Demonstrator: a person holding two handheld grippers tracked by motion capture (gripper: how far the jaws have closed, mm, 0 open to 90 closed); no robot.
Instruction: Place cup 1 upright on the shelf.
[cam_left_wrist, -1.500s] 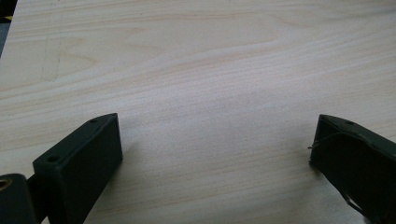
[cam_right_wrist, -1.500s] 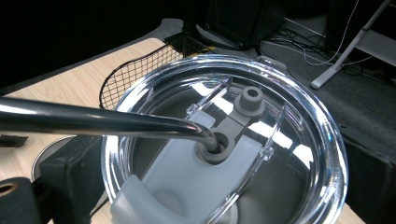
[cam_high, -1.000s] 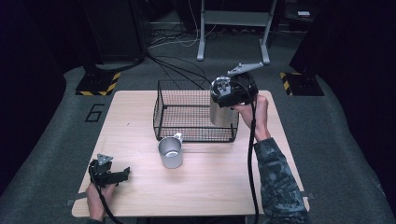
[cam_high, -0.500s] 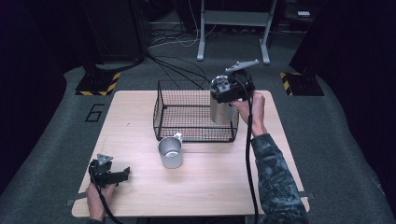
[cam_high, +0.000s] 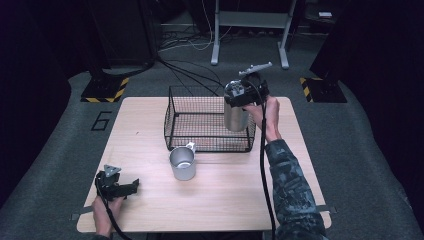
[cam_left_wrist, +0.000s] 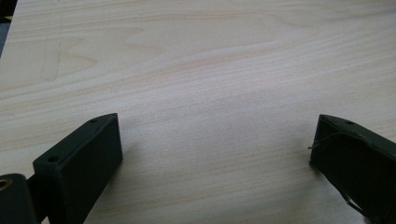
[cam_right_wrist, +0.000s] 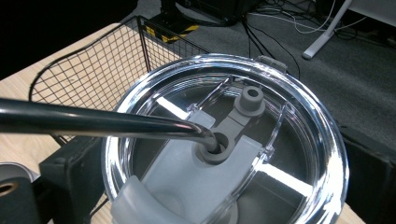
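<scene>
While it hangs at the upper right of the high view, a steel tumbler (cam_high: 235, 119) is held upright over the right end of a black wire basket (cam_high: 207, 125), its lower body overlapping the basket's mesh; whether its base touches the basket floor cannot be told. In the right gripper view the tumbler's clear lid (cam_right_wrist: 224, 144) takes up the centre of the frame, with a grey slider piece across it and a dark metal straw (cam_right_wrist: 102, 123) running in from the left edge into the lid's hole. The right gripper (cam_high: 243, 94) sits on top of the tumbler in the high view, and in its own view its black fingers (cam_right_wrist: 70, 172) stand on either side of the lid, pinching the tumbler between them. The person's right hand (cam_high: 267, 115) holds that gripper from the right, a camouflage sleeve (cam_high: 290, 185) running down toward the lower right of the frame.

Just below the basket's near wall, at the centre of the high view, a metal mug (cam_high: 182, 162) stands upright on the light wood worktop (cam_high: 150, 210), its handle toward the basket.

Well apart, at the lower left, the left gripper (cam_high: 120, 185) rests low on the worktop in the left hand (cam_high: 102, 212). In the left gripper view its fingers (cam_left_wrist: 79, 158) are spread wide with bare wood between them.
</scene>
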